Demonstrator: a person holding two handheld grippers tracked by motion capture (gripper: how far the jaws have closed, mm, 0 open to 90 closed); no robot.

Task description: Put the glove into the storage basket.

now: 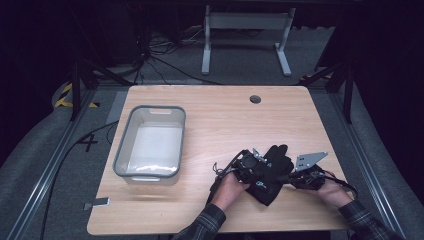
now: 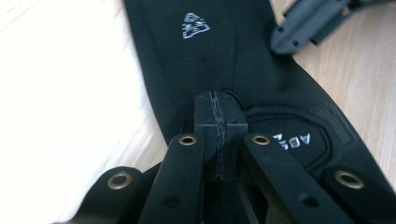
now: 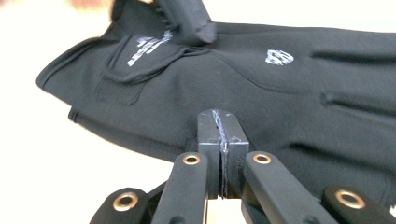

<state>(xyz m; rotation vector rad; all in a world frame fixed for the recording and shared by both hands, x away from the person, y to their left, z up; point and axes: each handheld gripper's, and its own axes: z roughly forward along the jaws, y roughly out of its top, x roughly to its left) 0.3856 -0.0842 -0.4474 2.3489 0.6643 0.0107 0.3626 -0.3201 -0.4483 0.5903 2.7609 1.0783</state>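
A black glove (image 1: pixel 270 172) lies flat on the wooden table (image 1: pixel 225 120), near its front right. In the left gripper view the glove (image 2: pixel 210 60) carries a small white logo and a wrist tab with white lettering. My left gripper (image 2: pixel 218 105) is shut, with its tips at the seam by that tab and a small pucker of fabric caught between them. From the glove's other side, my right gripper (image 3: pixel 219 121) is shut too, its tips resting on the glove (image 3: pixel 280 93) near its side edge; no fabric shows between them. In the high view both hands flank the glove.
A grey-rimmed translucent bin (image 1: pixel 122 145) stands on the left half of the table. A round cable hole (image 1: pixel 255 99) sits near the far edge. A small metal piece (image 1: pixel 97 203) lies at the front left corner.
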